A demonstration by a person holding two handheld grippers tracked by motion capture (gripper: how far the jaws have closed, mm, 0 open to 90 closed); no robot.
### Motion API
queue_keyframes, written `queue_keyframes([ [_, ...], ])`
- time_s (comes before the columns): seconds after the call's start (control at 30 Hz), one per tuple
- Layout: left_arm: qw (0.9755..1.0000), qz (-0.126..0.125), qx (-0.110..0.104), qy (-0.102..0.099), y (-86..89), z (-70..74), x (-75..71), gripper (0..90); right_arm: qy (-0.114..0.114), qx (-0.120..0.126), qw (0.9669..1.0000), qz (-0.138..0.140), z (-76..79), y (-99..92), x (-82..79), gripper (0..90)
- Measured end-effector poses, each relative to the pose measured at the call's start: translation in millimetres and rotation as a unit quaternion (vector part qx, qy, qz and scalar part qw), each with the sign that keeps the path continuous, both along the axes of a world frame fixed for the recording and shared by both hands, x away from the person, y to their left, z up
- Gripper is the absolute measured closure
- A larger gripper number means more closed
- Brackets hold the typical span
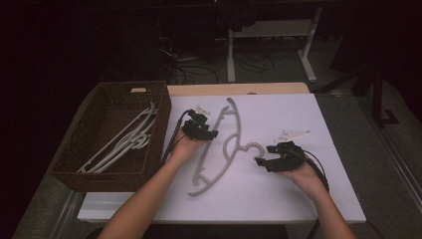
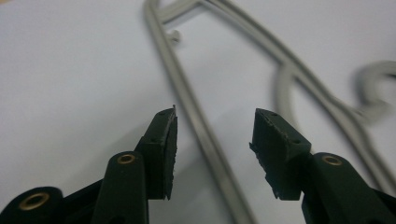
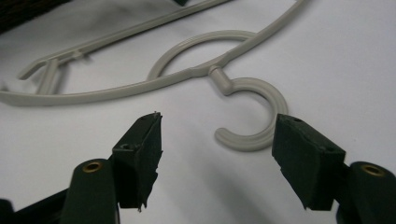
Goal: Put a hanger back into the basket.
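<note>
The grey plastic hanger lies flat on the white table, between the 2 grippers. Its long axis runs diagonally in the high view, from far and centre down toward the near left, and its hook curls out to the right.

The left gripper sits just beside the hanger's straight bar. In the left gripper view that bar runs up between the jaws, which stand apart with neither pad pressing on it, so nothing is pinched. The right gripper is just beside the hook; in the right gripper view its jaws are spread wide and the hook lies just ahead of them, its curve close to the right pad, apart as far as I can judge. Each hand is thus near its own end, and the left looks better lined up for a grasp.

To the left stands a brown wicker basket holding several more light hangers. How many is hard to tell, since they overlap. The room beyond the table is dark, and the hook is blurred in the left gripper view.
</note>
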State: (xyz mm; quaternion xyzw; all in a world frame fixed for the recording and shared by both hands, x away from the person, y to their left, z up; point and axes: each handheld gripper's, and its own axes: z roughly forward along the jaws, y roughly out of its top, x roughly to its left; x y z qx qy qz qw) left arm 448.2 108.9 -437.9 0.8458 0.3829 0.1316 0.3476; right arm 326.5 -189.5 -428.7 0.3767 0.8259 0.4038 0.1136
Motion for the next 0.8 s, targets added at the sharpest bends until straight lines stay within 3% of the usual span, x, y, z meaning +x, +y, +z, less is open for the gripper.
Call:
queue_keyframes([
  [0.07, 0.9999, -0.004, 0.002, 0.009, -6.4, -1.9, 12.0, 53.4, -0.004, 0.003, 1.0000, 0.004, 0.6, -1.7, -6.0, 31.4],
  [0.23, 0.9990, -0.001, 0.045, 0.006, -22.2, -6.2, 27.2, 57.4, -0.008, 0.006, 0.9999, 0.005, 2.0, -4.9, -12.2, 31.0],
  [0.4, 0.9984, 0.005, 0.055, 0.011, -26.5, -11.3, 32.3, 68.0, -0.013, 0.013, 0.9998, 0.001, 4.0, -6.6, -11.7, 31.0],
  [0.47, 0.9988, 0.007, 0.045, 0.015, -25.2, -12.3, 33.4, 69.5, -0.014, 0.014, 0.9998, 0.000, 4.3, -7.4, -12.0, 31.0],
  [0.8, 0.9986, -0.004, 0.053, 0.004, -26.9, -12.6, 32.7, 79.5, -0.018, 0.020, 0.9996, -0.006, 6.8, -9.1, -12.3, 31.0],
])
